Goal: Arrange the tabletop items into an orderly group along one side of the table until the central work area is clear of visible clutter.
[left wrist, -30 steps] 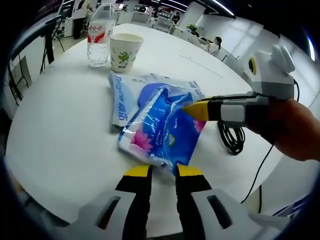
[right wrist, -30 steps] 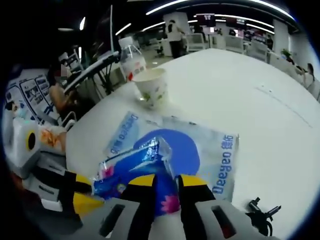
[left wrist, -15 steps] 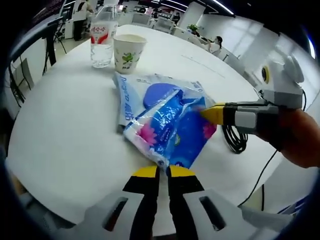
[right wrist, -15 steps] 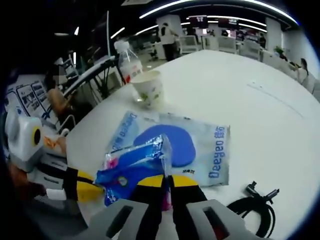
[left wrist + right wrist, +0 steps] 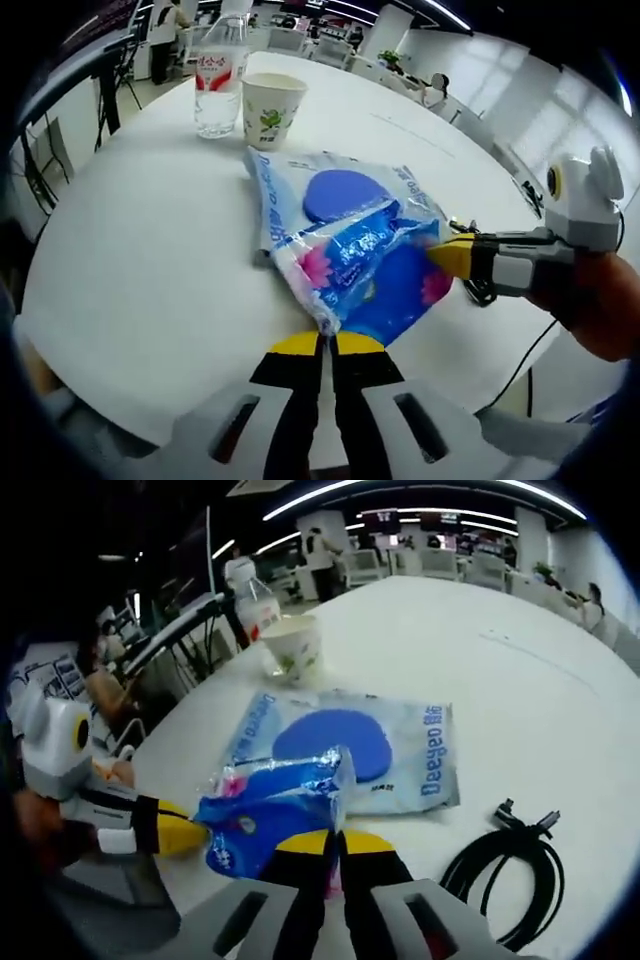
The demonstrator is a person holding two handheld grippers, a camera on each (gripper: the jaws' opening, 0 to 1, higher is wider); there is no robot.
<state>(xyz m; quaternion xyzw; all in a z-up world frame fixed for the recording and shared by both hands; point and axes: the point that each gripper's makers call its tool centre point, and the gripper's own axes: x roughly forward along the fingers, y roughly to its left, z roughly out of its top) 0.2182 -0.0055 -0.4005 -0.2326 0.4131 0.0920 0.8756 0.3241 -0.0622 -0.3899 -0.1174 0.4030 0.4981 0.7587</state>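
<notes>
The blue pack (image 5: 365, 275) is held up just over the white table (image 5: 140, 240), and we grip it from both ends. In the left gripper view, far to the left stands a water bottle (image 5: 218, 80) with a paper cup (image 5: 272, 108) just beside it, near the far edge. Next comes a flat white bag (image 5: 300, 185) with a blue spot, lying on the table under the blue pack. Our left gripper (image 5: 327, 344) has its yellow tips pinched together on the near corner of the pack. To the right, our right gripper (image 5: 452, 256) bites the other end.

In the right gripper view, the left gripper (image 5: 185, 832) comes in from the left, touching the pack (image 5: 265, 815). Our right gripper (image 5: 336, 842) is squeezed tight on the pack's near edge. The flat bag (image 5: 400, 750) lies past it, and a black cable (image 5: 510, 865) is coiled on the right.
</notes>
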